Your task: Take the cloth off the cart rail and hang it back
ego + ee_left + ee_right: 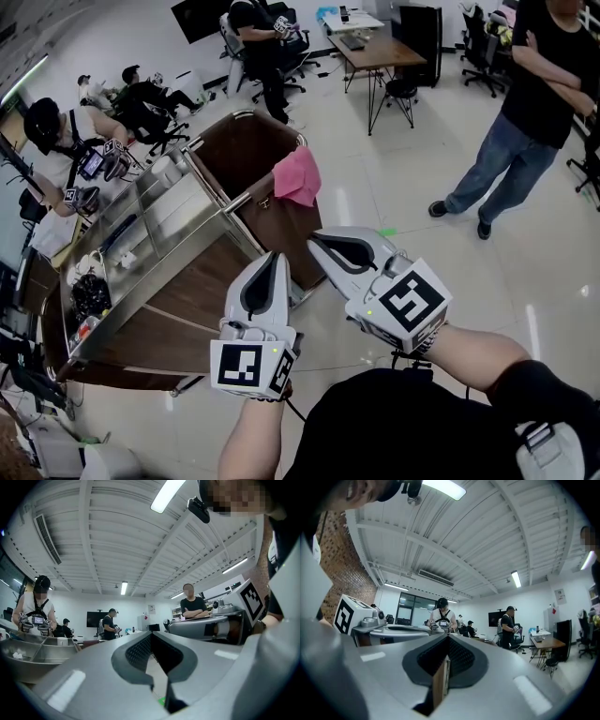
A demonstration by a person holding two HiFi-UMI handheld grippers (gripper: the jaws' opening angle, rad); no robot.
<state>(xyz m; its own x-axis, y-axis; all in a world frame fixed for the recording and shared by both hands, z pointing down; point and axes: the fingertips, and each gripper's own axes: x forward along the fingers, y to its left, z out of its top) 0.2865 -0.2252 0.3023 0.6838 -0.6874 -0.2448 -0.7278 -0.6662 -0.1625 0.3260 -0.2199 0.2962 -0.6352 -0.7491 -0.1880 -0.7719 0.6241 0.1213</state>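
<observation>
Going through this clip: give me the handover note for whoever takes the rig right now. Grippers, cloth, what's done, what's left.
Left gripper: shut, fingers together, nothing held.
Right gripper: shut, empty.
Both are held up short of the cart, touching nothing.
Pink cloth: draped over the cart rail, untouched.
Done: cannot tell whether the cloth has already been taken off and rehung.
Left: if not, open a gripper, lift the cloth off the rail, then hang it back.

you're standing in an open office run as a robotics lab: rolling chairs (483,45) and a desk (375,53) on a pale glossy floor (403,169), a dark wall screen (194,16), strip lights (166,495) under bare beams, a steel cart (155,230), and another person (67,141) holding marker-cube grippers.
</observation>
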